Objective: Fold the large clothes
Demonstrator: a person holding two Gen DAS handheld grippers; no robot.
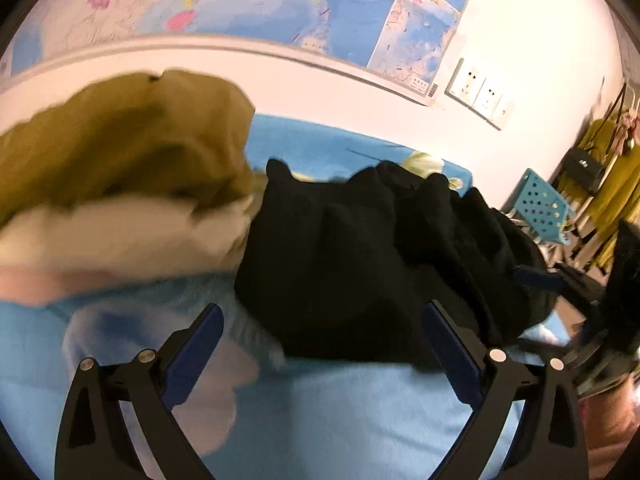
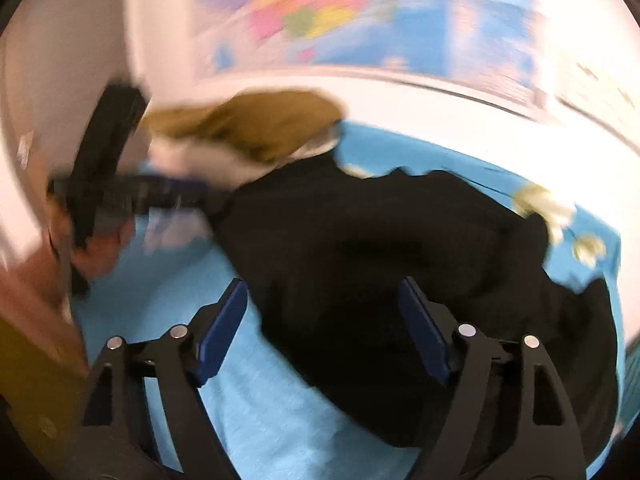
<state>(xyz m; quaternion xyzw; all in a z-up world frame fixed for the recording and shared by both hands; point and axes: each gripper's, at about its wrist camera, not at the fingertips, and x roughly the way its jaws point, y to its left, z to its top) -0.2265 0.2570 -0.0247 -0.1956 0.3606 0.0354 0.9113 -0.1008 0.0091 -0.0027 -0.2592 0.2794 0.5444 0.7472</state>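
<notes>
A large black garment (image 1: 360, 264) lies crumpled on a blue bed sheet (image 1: 340, 420). My left gripper (image 1: 322, 320) is open, its jaws wide apart just before the garment's near edge, holding nothing. In the right wrist view the same black garment (image 2: 400, 248) spreads across the sheet (image 2: 260, 408). My right gripper (image 2: 322, 292) is open above the garment's near part, empty. The left gripper (image 2: 120, 192) shows blurred at the garment's left edge. The right gripper (image 1: 560, 280) shows at the right edge of the left wrist view.
A pile of folded clothes, olive-brown on white (image 1: 120, 168), sits at the left of the bed by the wall; it also shows in the right wrist view (image 2: 248, 132). A wall map (image 1: 260, 4), wall sockets (image 1: 480, 92), a blue perforated crate (image 1: 540, 204) and hanging yellow clothes (image 1: 612, 184) lie beyond.
</notes>
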